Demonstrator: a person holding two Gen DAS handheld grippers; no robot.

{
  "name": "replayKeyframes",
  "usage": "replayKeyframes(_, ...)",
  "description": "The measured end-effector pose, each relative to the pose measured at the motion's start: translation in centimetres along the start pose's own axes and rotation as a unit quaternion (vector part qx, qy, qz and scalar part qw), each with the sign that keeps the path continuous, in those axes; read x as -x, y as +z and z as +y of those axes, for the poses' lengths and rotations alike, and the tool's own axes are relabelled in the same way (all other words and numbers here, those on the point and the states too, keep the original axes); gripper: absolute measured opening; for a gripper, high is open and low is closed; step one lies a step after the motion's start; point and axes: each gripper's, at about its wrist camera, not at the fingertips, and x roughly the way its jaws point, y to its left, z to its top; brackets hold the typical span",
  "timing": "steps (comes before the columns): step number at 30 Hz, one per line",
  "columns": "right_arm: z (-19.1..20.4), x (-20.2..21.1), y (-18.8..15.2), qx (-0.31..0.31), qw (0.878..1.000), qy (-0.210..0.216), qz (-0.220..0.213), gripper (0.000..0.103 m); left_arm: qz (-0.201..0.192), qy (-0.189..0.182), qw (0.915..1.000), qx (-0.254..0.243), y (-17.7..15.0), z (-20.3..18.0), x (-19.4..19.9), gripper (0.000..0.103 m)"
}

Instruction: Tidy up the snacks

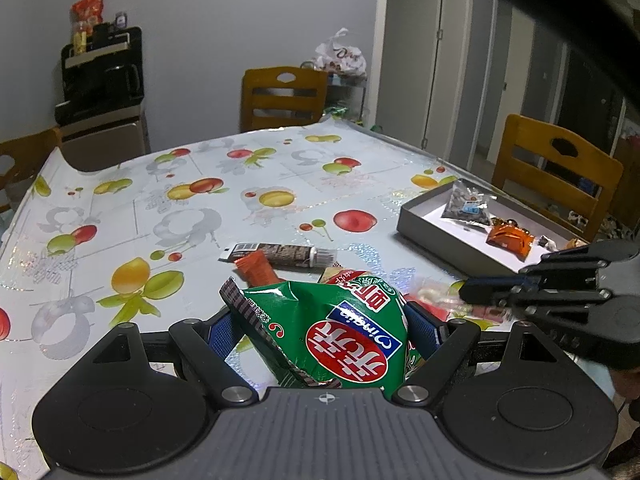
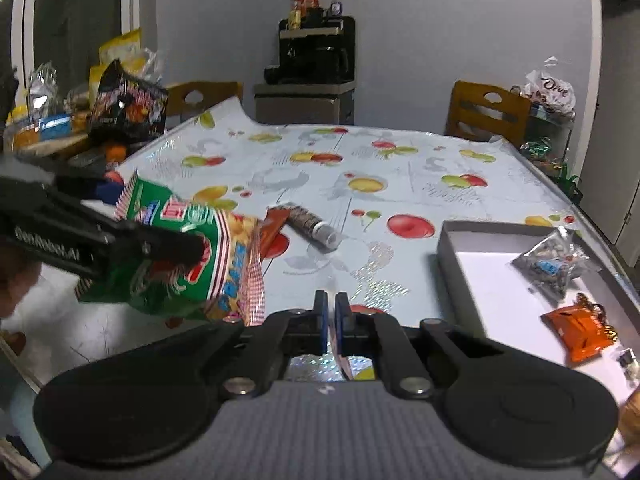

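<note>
My left gripper (image 1: 320, 344) clamps the green chip bag (image 1: 336, 332); my right gripper (image 2: 331, 320) pinches a thin wrapper (image 2: 345, 362) beside the box (image 2: 448, 248).

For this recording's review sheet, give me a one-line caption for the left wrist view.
Left tool clamps a green snack bag above the fruit-print tablecloth; right tool shut beside it, grey box beyond.

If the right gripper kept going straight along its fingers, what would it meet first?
Probably the tablecloth: the right gripper, shut on a thin clear wrapper, points down at bare cloth between the brown tube and the grey box. Depth is uncertain.
</note>
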Motion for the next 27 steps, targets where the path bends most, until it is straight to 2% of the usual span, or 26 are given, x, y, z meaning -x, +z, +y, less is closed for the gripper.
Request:
replayKeyframes(5, -1.6, 1.9, 0.5, -0.017, 1.000, -0.009, -0.023, 0.002, -0.007, 0.002, 0.9999, -0.009, 1.0, -1.1, -0.5, 0.083)
replayKeyframes(12, -4.3, 4.5, 0.9, -0.037, 0.997, -0.031, -0.054, 0.002, -0.049, -0.017, 0.9982, -0.029, 4.0, -3.4, -1.3, 0.083)
replayKeyframes(15, -5.9, 5.6, 1.0, -0.046, 0.996, -0.047, -0.064, 0.002, -0.059, -0.020, 0.9972, -0.042, 5.5, -4.9, -2.2, 0.083)
replayKeyframes(19, -8.5, 7.1, 0.6, -0.063, 0.992, -0.074, -0.076, 0.002, -0.070, -0.045, 0.9953, -0.050, 7.3, -7.2, -3.6, 0.083)
replayKeyframes(27, -13.9, 9.7, -1.4, -0.103, 0.982, -0.139, -0.082, 0.002, -0.063, -0.078, 0.9921, -0.076, 9.7, -12.7, -8.1, 0.083)
